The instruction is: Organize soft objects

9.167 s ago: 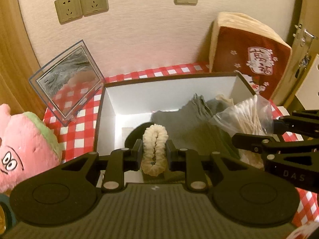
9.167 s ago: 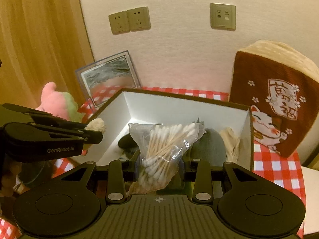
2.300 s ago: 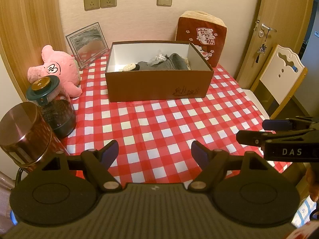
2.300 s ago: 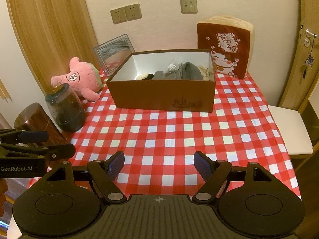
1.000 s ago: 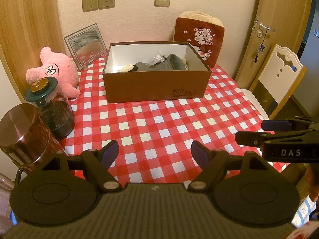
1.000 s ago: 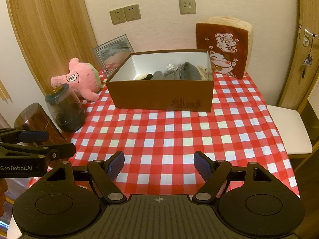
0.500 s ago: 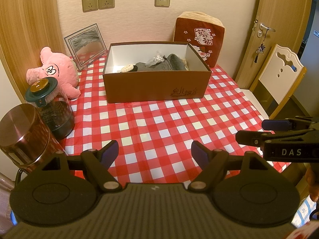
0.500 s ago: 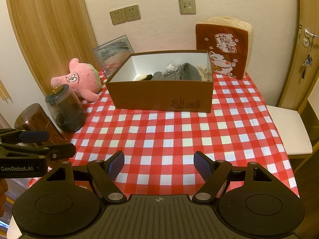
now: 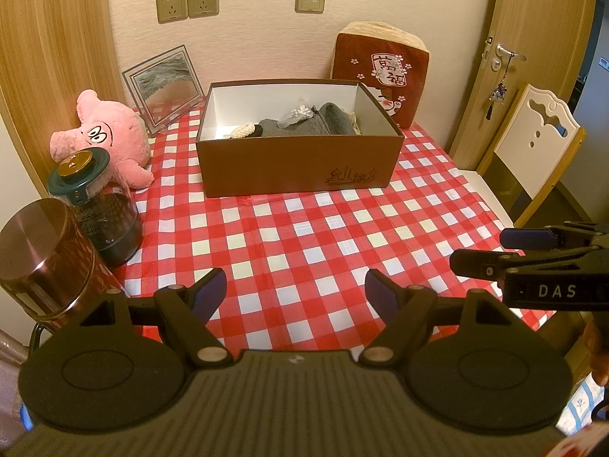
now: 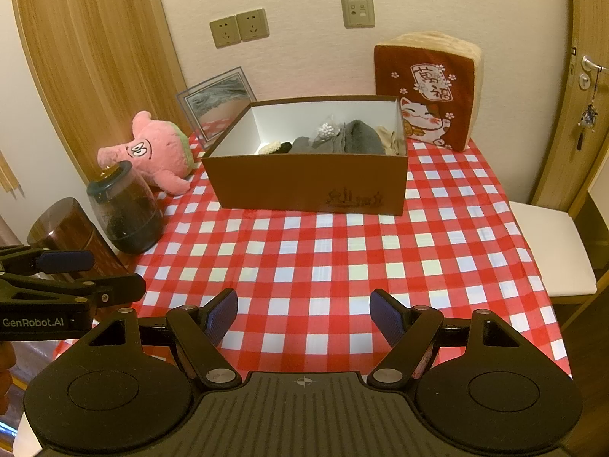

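The brown box (image 9: pixel 300 163) sat toward the back of the red-checked tablecloth (image 9: pixel 304 243), and the soft objects lay inside it: a cream scrunchie (image 9: pixel 243 130) at the left, grey cloth (image 9: pixel 300 127) in the middle, and a clear bag of cotton swabs (image 9: pixel 298 114) resting on the cloth. A pink plush toy (image 9: pixel 110 133), a lidded jar (image 9: pixel 99 205) and a brown tin (image 9: pixel 42 255) stood left of the box, a picture frame (image 9: pixel 163 83) and a red cat cushion (image 9: pixel 384 76) behind it. The left gripper (image 9: pixel 297 291) and the right gripper (image 10: pixel 303 310) hung over the near table edge, well short of the box, both released and gaping with nothing between their fingers.
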